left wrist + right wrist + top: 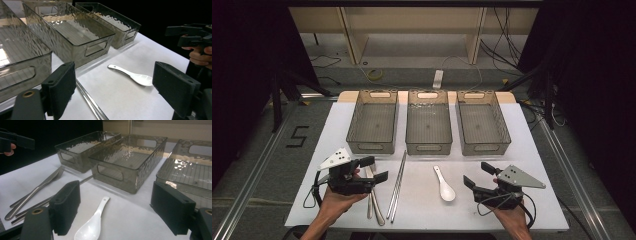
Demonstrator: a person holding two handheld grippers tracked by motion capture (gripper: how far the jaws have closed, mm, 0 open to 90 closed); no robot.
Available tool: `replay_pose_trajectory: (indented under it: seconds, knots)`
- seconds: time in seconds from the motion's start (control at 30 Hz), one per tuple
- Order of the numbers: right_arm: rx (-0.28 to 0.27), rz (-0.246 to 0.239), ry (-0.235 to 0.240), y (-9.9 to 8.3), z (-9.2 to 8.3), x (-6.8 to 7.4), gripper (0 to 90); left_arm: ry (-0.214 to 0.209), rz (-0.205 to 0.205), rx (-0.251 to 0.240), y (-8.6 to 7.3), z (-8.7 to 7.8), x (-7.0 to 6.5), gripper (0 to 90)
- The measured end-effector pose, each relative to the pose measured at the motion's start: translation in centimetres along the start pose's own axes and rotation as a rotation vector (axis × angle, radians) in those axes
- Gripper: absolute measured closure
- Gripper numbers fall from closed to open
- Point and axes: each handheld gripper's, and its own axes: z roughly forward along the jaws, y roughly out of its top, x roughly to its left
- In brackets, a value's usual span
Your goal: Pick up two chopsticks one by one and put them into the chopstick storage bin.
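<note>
White glossy spoon, bowl toward person, between open claws

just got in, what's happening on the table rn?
A person holds a gripper in each hand over a white table; nothing is grasped yet. The left gripper is open above the fork, beside the metal chopsticks. The right gripper is open, to the right of the white spoon. Three clear bins in a row at the back look empty.
</note>
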Motion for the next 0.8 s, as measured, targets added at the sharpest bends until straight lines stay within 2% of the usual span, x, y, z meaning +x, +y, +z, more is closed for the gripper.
replay_pose_trajectory:
  seconds: [0.23,0.47,0.6,0.7,0.8]
  knots:
    - [0.003,-0.002,-0.002,0.0,0.0,0.0,25.0,0.039,0.002,0.044,0.2,0.3,0.0,18.7]
    - [0.016,0.001,-0.011,0.0,0.0,-0.1,25.4,0.056,-0.009,0.101,0.7,0.8,0.0,20.0]
    - [0.026,-0.003,-0.019,0.0,0.0,-0.1,25.6,0.085,0.0,0.173,1.3,1.5,-0.2,22.1]
    - [0.027,-0.002,-0.02,0.0,0.0,-0.1,25.6,0.096,0.01,0.288,1.7,2.5,-0.3,22.2]
    - [0.035,-0.01,-0.021,0.0,0.1,-0.1,25.6,0.11,-0.007,0.383,2.0,3.6,0.0,24.7]
